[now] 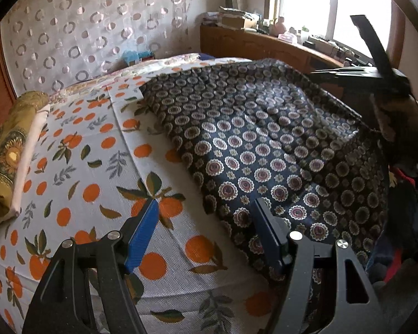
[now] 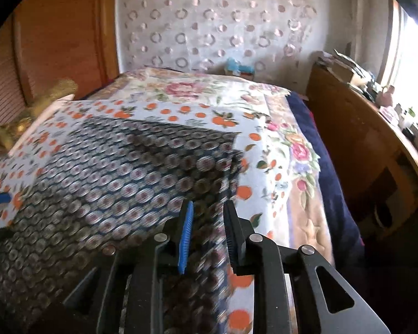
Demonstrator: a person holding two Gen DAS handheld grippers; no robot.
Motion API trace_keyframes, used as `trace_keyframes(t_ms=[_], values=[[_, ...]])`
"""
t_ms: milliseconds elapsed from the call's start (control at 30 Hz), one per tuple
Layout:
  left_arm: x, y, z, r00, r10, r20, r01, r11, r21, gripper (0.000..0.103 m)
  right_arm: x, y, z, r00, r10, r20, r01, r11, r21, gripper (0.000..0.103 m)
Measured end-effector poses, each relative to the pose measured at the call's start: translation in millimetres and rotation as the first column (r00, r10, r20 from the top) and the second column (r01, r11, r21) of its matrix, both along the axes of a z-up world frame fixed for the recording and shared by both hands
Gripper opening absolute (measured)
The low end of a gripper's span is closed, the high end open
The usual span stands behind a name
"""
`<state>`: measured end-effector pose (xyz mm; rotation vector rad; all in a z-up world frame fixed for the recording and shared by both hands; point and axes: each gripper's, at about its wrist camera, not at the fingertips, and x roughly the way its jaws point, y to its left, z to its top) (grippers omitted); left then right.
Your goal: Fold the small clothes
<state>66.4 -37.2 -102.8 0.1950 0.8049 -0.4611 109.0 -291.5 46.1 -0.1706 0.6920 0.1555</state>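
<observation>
1. Garment (image 1: pixel 264 150): thin dark navy cloth printed with round medallions. It lies spread and softly rumpled on the orange-print sheet (image 1: pixel 78 167), a ribbed white weave.
2. Left gripper (image 1: pixel 206 222): black frame, ribbed blue pads. The jaws stand wide apart above the garment's near edge and hold nothing.
3. Right gripper (image 2: pixel 207 231): same build. A narrow gap separates the jaws, with the garment's blurred edge below; contact with the cloth cannot be determined.
4. Folded olive cloth (image 1: pixel 5 153): floral pattern, stacked at the sheet's left border.
5. Wooden cabinet (image 1: pixel 264 46): curved front, cluttered top, beneath the window.
</observation>
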Motion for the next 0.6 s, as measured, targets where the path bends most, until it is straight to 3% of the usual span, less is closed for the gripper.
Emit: trace_keyframes(t_ms=[133, 233, 367, 600], values=[[0.3, -2.1, -3.6, 1.000, 0.000, -0.020, 0.000, 1.000, 0.014, 0.069, -27.3, 13.3, -14.5, 0.998, 0.059, -0.004, -0.059, 0.998, 0.013, 0.030], [0.6, -1.8, -4.7, 1.000, -0.001, -0.030, 0.002, 1.000, 0.012, 0.069, -43.0, 14.9, -26.6, 0.996, 0.088, -0.024, -0.088, 0.996, 0.024, 0.045], [1.2, -1.9, -4.9, 0.999, -0.001, -0.033, 0.002, 1.000, 0.011, 0.069, -41.8, 13.5, -52.6, 0.993, 0.090, -0.082, -0.090, 0.996, -0.004, 0.047], [-9.0, 0.8, -3.6, 0.999, -0.022, -0.050, 0.021, 0.999, -0.029, 0.069, -42.0, 7.7, -55.4, 0.994, 0.085, -0.070, -0.084, 0.996, 0.015, 0.048]])
